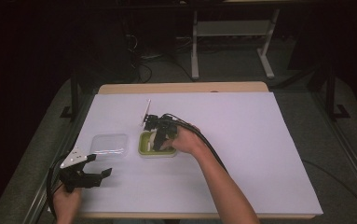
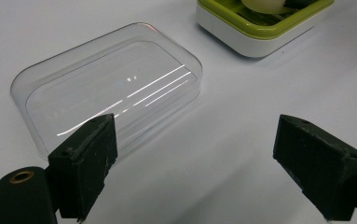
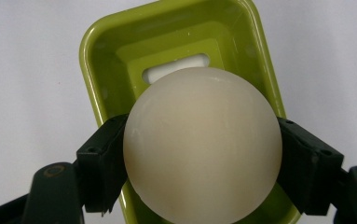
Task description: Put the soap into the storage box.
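While the person's right hand reaches forward over the middle of the white table, the right gripper points down into a small green dish, its two black jaws closed against the sides of a cream-coloured ball. In the right gripper view the ball sits squarely between the jaws, directly above the dish's green floor, where a white slot-shaped opening shows just past the ball. Whether the ball already rests on that floor or hangs slightly above it cannot be told.

Just to the left of the green dish lies a clear plastic lid, flat on the table and not touching the dish. Nearer the person than the lid, by the table's front edge, the left gripper waits with its jaws spread wide and nothing between them; the left gripper view looks across the lid toward the dish's white base.

The step in hand appears to be setting the ball into the green dish. The next move likely calls for lowering until the ball is supported, then opening the jaws gently so the round ball does not roll, and lifting straight up. The lid would probably follow.
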`<state>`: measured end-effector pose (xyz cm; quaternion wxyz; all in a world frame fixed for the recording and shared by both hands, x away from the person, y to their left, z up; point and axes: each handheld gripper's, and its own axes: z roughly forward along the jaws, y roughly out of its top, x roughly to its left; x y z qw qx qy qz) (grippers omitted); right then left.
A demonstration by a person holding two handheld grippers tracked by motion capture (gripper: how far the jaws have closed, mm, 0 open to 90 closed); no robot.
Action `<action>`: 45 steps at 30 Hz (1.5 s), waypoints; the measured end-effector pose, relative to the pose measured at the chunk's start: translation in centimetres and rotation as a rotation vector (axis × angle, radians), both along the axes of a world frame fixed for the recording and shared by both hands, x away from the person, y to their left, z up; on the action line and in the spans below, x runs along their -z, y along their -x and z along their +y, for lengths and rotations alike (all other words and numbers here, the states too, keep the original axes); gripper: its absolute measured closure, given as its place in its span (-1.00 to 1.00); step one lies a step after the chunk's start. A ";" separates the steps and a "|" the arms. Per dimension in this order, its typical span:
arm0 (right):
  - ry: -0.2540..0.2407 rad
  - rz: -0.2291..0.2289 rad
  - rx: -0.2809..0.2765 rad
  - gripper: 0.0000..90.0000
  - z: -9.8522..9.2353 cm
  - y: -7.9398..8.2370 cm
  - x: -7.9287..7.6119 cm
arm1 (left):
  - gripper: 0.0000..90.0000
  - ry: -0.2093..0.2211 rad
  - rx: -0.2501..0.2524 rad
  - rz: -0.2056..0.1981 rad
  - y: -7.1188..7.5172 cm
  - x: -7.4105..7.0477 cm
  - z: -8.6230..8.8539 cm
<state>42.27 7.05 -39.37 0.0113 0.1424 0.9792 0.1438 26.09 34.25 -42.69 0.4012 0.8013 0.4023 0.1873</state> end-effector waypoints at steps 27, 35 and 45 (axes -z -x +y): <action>-0.001 0.010 0.007 -0.45 -0.1 -0.2 0.2 | -0.71 0.002 0.000 -0.001 0.0 0.0 0.0; 0.000 0.013 0.009 -0.45 -0.2 -0.2 0.1 | -0.71 0.002 0.002 -0.001 0.0 0.0 0.0; -0.038 0.003 0.016 -0.42 -0.5 -0.2 -0.6 | -0.71 0.003 -0.001 -0.002 0.0 0.0 0.0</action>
